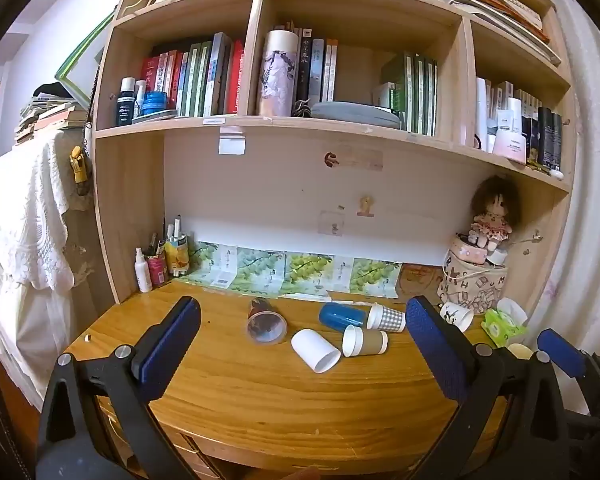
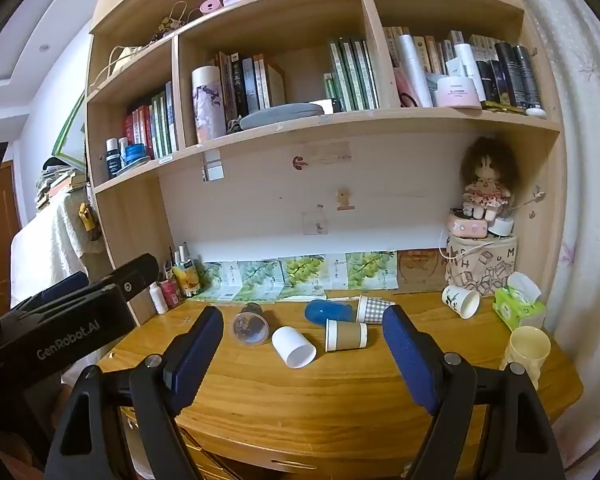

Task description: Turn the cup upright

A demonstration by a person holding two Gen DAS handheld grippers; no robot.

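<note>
A tall wooden bookshelf (image 1: 260, 128) packed with books and bottles rises from the back of a wooden desk (image 1: 284, 396). A row of leaf-print sheets (image 2: 284, 274) lines the wall at desk level. At the right end, a lettered fabric bag (image 2: 482, 266) carries a small doll (image 2: 486, 188).

The 2 handheld grippers hover over the near edge of the desk. The left gripper (image 1: 302, 344) has its blue-padded fingers spread wide apart, holding nothing. The right gripper (image 2: 302, 354) is likewise spread wide and empty.

6 cups lie on their sides on the desk beyond the fingertips. From the left: a clear plastic cup (image 1: 266, 322) with its mouth toward the camera, a plain white cup (image 1: 315, 350), a brown-sleeved paper cup (image 1: 365, 342) just beside it, a blue cup (image 1: 342, 316) behind, and a checked paper cup (image 1: 386, 318) touching the blue one. Further right lies a white cup with a dark sprig print (image 2: 460, 300). A pale yellow cup (image 2: 526, 350) stands upright near the right edge, close to a green tissue pack (image 2: 518, 306).
</note>
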